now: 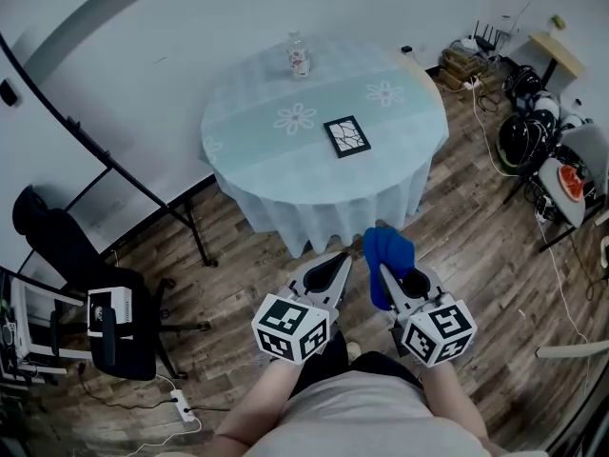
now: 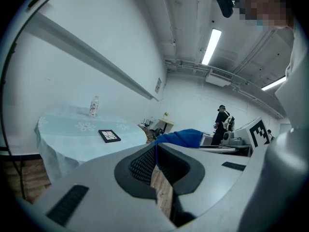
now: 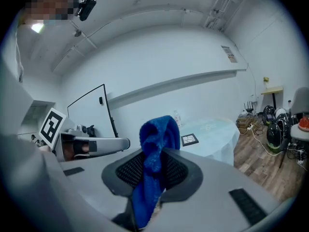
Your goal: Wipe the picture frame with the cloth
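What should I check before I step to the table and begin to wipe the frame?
1. Cloth clamped in right gripper: ok.
2. Left gripper empty, jaws together: ok.
3. Frame lies flat on the table, nothing on top of it: ok.
4. Bottle stands apart from the frame: ok.
5. Grippers within reach of the frame: not ok, both are short of the table.
6. Where the frame is dirty: cannot tell.
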